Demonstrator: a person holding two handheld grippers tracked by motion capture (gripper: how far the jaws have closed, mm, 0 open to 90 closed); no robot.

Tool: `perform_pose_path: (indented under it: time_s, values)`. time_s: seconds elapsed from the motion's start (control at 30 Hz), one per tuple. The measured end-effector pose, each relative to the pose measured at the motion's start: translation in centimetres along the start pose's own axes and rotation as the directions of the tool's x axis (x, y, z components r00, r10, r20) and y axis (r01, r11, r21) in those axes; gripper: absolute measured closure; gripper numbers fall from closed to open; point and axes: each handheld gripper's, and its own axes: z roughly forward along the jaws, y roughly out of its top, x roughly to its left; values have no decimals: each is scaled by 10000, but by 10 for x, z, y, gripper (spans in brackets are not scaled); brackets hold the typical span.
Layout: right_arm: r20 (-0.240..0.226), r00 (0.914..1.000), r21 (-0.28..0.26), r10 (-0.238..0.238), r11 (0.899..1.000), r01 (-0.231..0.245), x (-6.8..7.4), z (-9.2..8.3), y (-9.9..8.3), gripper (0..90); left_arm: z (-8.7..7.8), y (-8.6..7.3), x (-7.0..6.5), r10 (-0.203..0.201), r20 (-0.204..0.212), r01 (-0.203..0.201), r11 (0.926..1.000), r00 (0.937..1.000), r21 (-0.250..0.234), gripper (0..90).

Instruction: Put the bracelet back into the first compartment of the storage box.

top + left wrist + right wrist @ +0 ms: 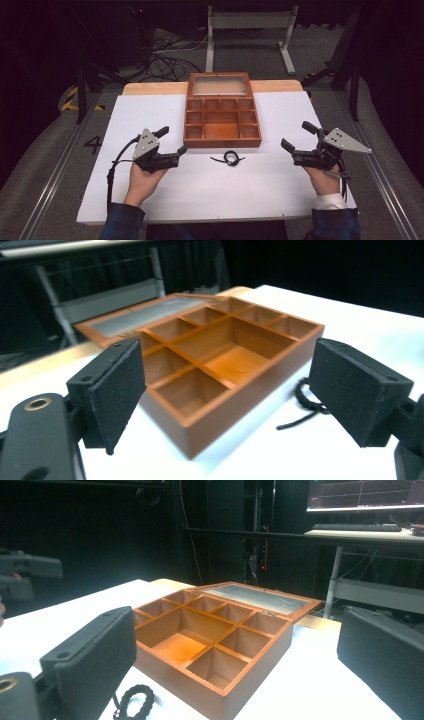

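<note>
An open wooden box with several empty compartments lies on the white table, its glass lid folded back flat behind it. The box fills the middle of the left gripper view and also sits centrally in the right gripper view as the box. A black braided cord lies on the table just in front of the box; the cord and the cord show beside the jaws. My left gripper is open at the box's front left. My right gripper is open at its front right. Both are empty.
The white table top rests on a wooden board that shows at the far edge. Beyond it stand a metal frame and floor cables. A desk with a monitor is behind.
</note>
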Motion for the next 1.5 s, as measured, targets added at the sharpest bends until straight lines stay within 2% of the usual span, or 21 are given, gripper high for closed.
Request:
perform_pose_path:
  time_s: [0.17,0.33,0.4,0.47,0.5,0.57,0.63,0.77,0.8,1.0,1.03,1.07,1.13,1.2,1.33,1.43,1.47,1.5]
  values:
    - [32,10000,-63,-43,10000,44,-1,-1,-1,36,17,-6,-10,-249,487,243,9996,9985,120,157]
    - [94,9999,-18,-34,10000,34,-3,0,-3,37,32,-9,-19,-180,706,156,9993,9973,338,155]
    - [55,9998,65,182,9998,-182,-4,0,-4,37,39,-11,-23,-146,742,108,9986,9971,520,157]
    - [33,9997,56,226,9997,-226,-5,0,-4,37,45,-12,-27,-261,820,210,9978,9963,629,159]
    - [54,9998,53,212,9998,-213,-4,0,-4,37,49,-13,-30,-474,907,413,9968,9948,678,159]
    - [60,9998,43,214,9998,-214,-5,-1,-4,37,58,-15,-33,-470,1001,397,9965,9939,739,161]
    - [11,9998,-36,218,9998,-218,-5,-1,-4,43,66,-16,-37,-646,1069,556,9948,9922,852,164]
    - [75,9999,-121,115,9999,-114,-3,-2,-4,67,80,-16,-42,-573,1397,413,9925,9885,1151,175]
    - [143,9999,-105,75,9999,-74,-3,-2,-4,68,83,-16,-42,-450,1450,276,9924,9884,1201,182]
    - [330,9994,7,-49,10000,49,-1,-1,-6,76,96,-18,-46,-482,1542,241,9877,9869,1544,202]
    - [363,9993,64,-34,10000,32,0,-1,-6,76,99,-18,-47,-562,1556,305,9861,9862,1632,205]
    - [591,9981,106,-173,9998,167,1,-1,-6,85,101,-19,-47,-623,1584,346,9845,9854,1717,208]
    - [626,9979,99,-148,9999,142,1,-1,-5,91,106,-21,-48,-732,1597,410,9796,9844,1965,210]
    - [703,9974,147,-152,9998,142,1,-1,-5,92,110,-23,-49,-841,1816,440,9757,9798,2147,210]
    - [692,9974,272,-176,9995,158,1,0,-7,93,118,-22,-55,-645,1758,184,9675,9823,2522,230]
    - [629,9978,305,-207,9994,188,2,1,-8,99,124,-22,-60,-602,1745,56,9547,9828,2976,265]
    - [612,9979,305,-212,9993,194,2,1,-8,100,126,-22,-60,-533,1582,13,9500,9860,3121,276]
    - [608,9979,297,-213,9994,195,2,1,-8,101,127,-23,-62,-689,1532,151,9446,9858,3279,289]
